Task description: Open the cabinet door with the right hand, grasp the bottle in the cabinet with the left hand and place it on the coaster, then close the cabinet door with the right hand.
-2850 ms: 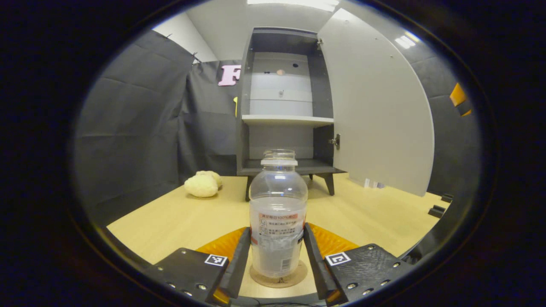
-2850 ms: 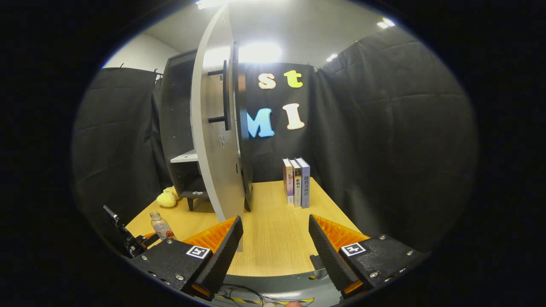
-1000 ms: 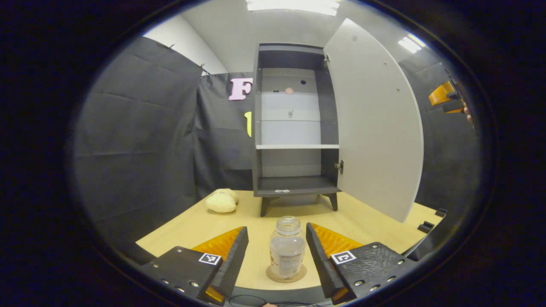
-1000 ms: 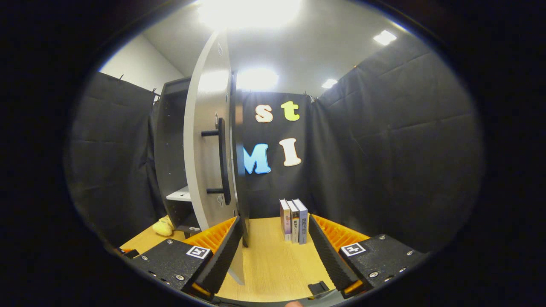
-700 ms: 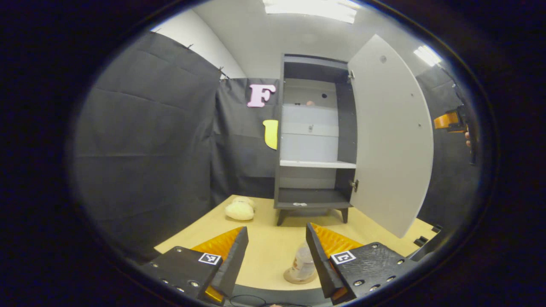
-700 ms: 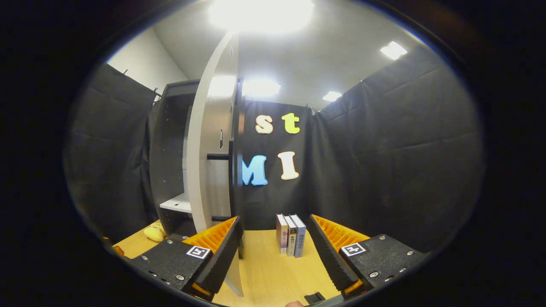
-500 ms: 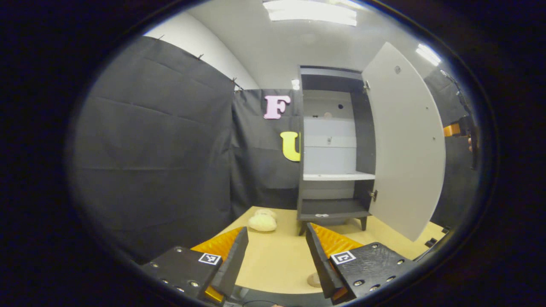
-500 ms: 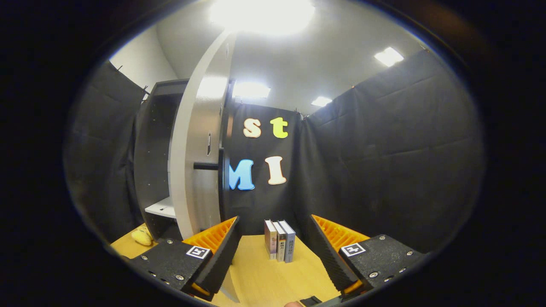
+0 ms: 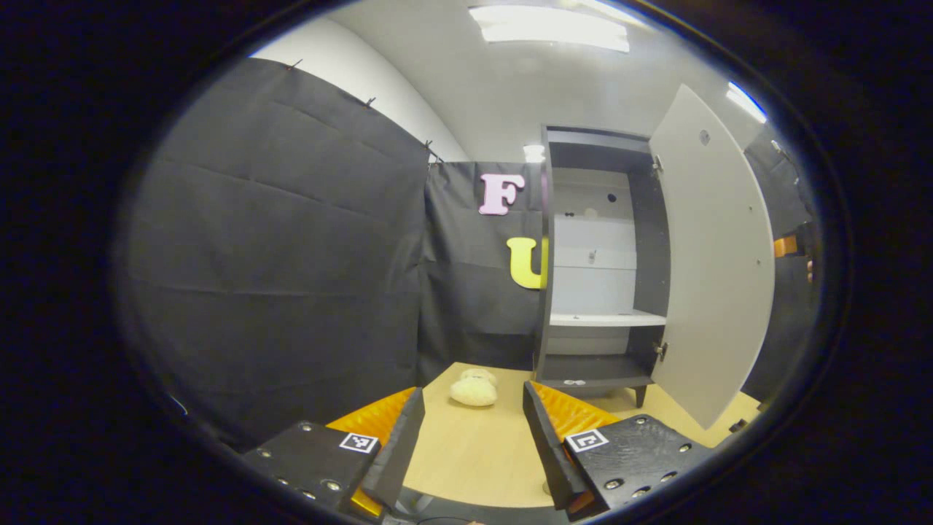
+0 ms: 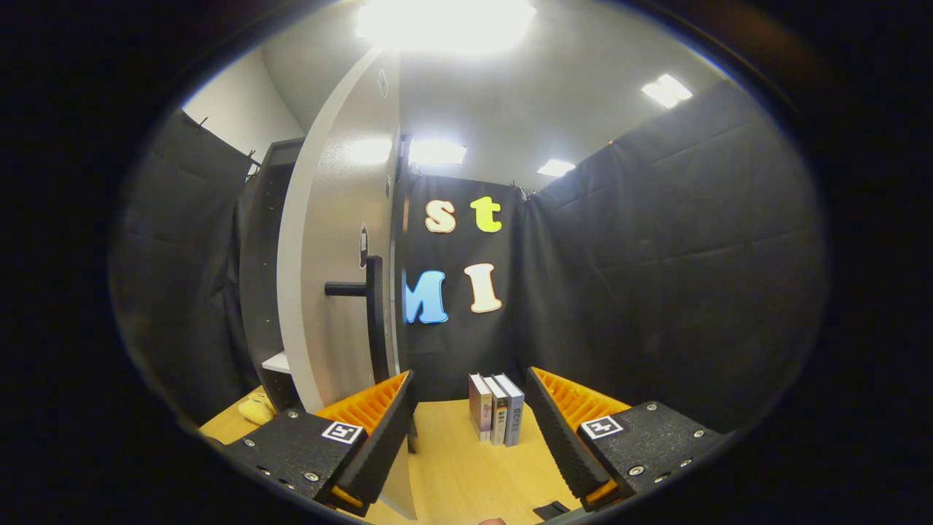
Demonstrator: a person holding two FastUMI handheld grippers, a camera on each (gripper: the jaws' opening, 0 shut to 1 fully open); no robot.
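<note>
Cabinet (image 9: 594,321) at right of the left gripper view, door (image 9: 718,255) swung wide open. Door handle (image 10: 373,328) left of centre in the right gripper view. Table (image 9: 474,452) low in frame. My left gripper (image 9: 466,441) gapes, empty. My right gripper (image 10: 470,430) gapes, empty, near the handle. Books (image 10: 496,418) between its fingers, far off. Bottle: cannot tell where.

You won't find any words or numbers here that you can really read. The three books (image 10: 496,410) on the table (image 10: 466,481) have writing down their backs, but it is too small to make out. The cabinet door (image 10: 332,240) has a little dark sticker (image 10: 362,255) on it (too tiny to read). Your left gripper (image 9: 472,391) and your right gripper (image 10: 469,374) each carry small black-and-white square patterns (image 9: 358,442), which are not letters.
</note>
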